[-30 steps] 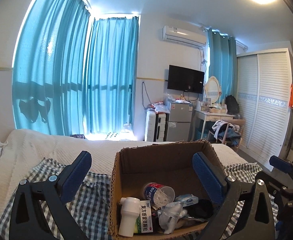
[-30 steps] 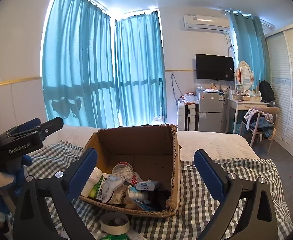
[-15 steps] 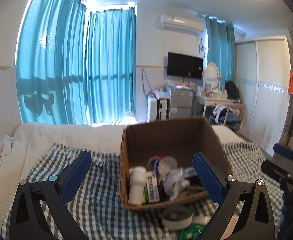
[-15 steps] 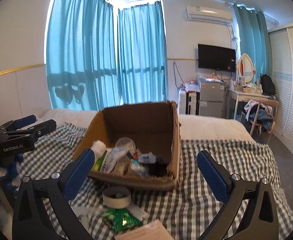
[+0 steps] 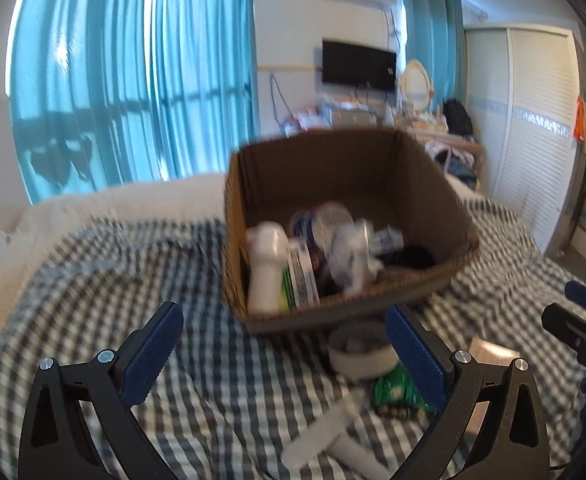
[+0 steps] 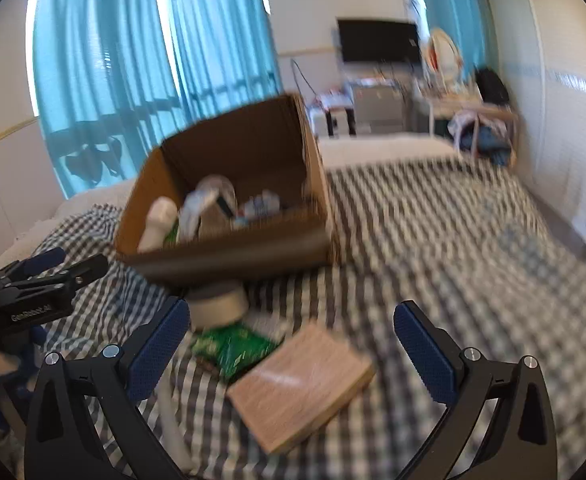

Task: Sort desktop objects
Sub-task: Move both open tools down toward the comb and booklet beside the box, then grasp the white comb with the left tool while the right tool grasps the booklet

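Left wrist view. Against the frame half a second back, the camera has tipped down: more of the blue-and-white checked bedcover (image 5: 105, 304) shows, and loose items ahead of the box are now in sight. The picture is motion-blurred. Left claw (image 5: 285, 348): spread wide, nothing between its blue pads. One open brown cardboard box (image 5: 433, 200) on the bed, its open top facing up. Inside: one white plastic bottle (image 5: 265, 268), upright against the near-left corner; one green-and-white carton (image 5: 301, 276) touching it; other contents too blurred to count. In front of the box: one roll of white tape (image 5: 363, 350), lying flat, hole up; one green foil packet (image 5: 395, 390) beside it; one white tube-like item (image 5: 325, 432), long axis running diagonally from near-left to far-right. The right claw shows at the right edge.

Right wrist view. Likewise tipped down since the earlier frame; blurred. Right claw (image 6: 293, 348): spread wide, empty. One box (image 6: 229, 252), one tape roll (image 6: 219, 306) just in front of it, one green packet (image 6: 233, 350), and one flat tan wooden block (image 6: 301, 388), its long axis running from near-left to far-right, overlapping the packet's edge.
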Available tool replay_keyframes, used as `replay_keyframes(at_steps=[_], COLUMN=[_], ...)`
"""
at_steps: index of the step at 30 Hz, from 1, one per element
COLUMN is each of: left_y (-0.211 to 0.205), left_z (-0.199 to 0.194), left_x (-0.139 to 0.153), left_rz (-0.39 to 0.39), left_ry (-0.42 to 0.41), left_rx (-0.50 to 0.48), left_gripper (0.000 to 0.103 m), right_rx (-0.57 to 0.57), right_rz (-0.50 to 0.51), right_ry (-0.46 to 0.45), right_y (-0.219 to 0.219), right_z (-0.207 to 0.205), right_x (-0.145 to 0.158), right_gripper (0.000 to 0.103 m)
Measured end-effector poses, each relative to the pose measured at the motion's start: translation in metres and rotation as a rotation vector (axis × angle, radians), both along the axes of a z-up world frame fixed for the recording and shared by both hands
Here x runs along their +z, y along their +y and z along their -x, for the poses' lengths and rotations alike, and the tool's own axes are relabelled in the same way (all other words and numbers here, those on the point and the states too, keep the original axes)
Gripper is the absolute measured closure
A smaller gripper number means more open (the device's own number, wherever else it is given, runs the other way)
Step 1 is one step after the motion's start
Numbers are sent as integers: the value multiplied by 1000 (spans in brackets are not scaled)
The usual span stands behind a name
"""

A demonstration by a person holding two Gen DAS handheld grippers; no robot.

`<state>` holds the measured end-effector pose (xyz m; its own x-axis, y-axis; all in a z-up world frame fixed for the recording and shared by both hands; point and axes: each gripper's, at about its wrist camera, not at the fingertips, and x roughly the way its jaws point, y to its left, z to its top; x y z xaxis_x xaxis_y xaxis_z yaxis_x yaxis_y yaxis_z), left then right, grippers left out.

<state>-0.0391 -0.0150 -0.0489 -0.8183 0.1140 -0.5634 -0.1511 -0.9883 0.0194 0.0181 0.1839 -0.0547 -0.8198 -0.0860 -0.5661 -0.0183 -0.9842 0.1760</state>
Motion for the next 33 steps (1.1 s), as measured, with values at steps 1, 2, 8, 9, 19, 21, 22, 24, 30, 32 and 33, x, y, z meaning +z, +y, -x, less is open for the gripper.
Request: replay_keyframes(at_steps=[1, 2, 8, 9, 19, 21, 22, 24, 30, 32, 33], left_y=[1, 4, 20, 21, 22, 21, 21, 23, 36, 38, 40], left_z=[0, 1, 6, 7, 21, 24, 26, 28, 29, 27, 25], left_x=[-6, -11, -39, -42, -88, -98, -101, -110, -127, -127, -126], left_rz=[2, 10, 66, 72, 80, 83, 81, 84, 101, 89, 88], left_ry=[-17, -34, -129, -146, -337, -377, -391, -430, -507, -512, -507], left_rx=[-10, -21, -93, -102, -132, -136, -139, -156, -223, -247, -261], left_gripper=[0, 0, 0, 0, 2, 3, 5, 8, 28, 39, 46], right_rx=[-6, -15, -89, -111, -225, -246, -251, -268, -286, -274, -259], right_rz=[11, 16, 11, 16, 50, 96, 107, 125, 113, 86, 67], right_ry=[-19, -37, -116, -133, -269, -268, -272, -274, -320, -328, -327], right_y=[-3, -7, -29, -30, -38, -32, -30, -26, -25, -27, -28], right_z=[-1, -2, 5, 7, 18, 21, 23, 28, 50, 52, 52], right_x=[-6, -11, -38, -43, -86, -86, -85, -85, -94, -97, -97], right_gripper=[0, 0, 0, 0, 0, 0, 0, 0, 0, 0, 0])
